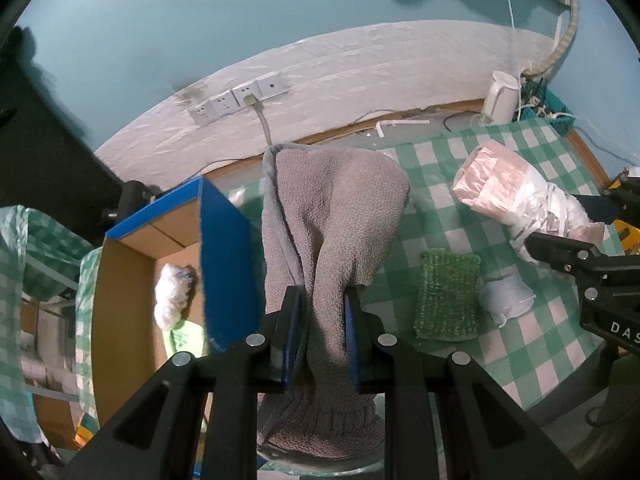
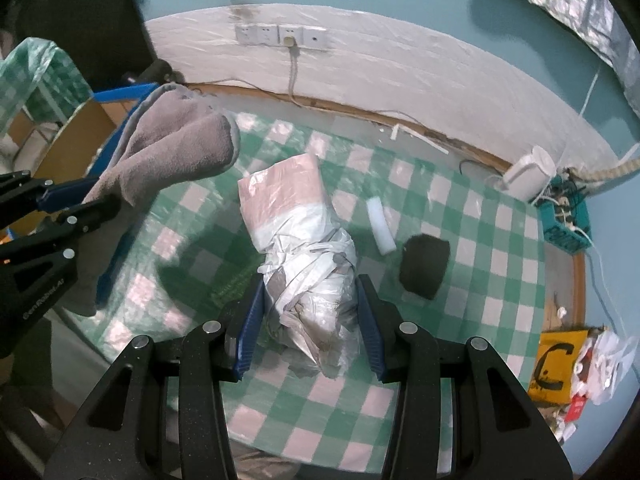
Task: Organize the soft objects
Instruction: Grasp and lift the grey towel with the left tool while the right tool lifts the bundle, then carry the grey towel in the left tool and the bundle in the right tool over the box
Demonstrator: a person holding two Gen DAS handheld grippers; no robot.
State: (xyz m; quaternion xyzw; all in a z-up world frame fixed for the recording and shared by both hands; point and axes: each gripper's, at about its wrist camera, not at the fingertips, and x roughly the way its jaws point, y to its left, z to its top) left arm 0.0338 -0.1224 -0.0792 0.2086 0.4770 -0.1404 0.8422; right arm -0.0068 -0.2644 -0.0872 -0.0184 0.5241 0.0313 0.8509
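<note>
My left gripper (image 1: pixel 322 312) is shut on a grey fleece cloth (image 1: pixel 332 216) and holds it up beside an open blue-edged cardboard box (image 1: pixel 132 264) at the left. The cloth also shows in the right wrist view (image 2: pixel 176 148). My right gripper (image 2: pixel 310 308) is shut on a plastic-wrapped pink and white bundle (image 2: pixel 296 216), held above the green checked tablecloth (image 2: pixel 480 240). In the left wrist view the bundle (image 1: pixel 512 188) sits at the right. A green knitted pad (image 1: pixel 448 292) and a pale blue soft lump (image 1: pixel 506 296) lie on the cloth.
The box holds a white bag (image 1: pixel 174 292) and a green item (image 1: pixel 186 336). A white foam piece (image 2: pixel 382 226) and a dark pad (image 2: pixel 424 264) lie on the table. A white device (image 2: pixel 528 174), a teal basket (image 2: pixel 566 220) and wall sockets (image 2: pixel 280 36) stand behind.
</note>
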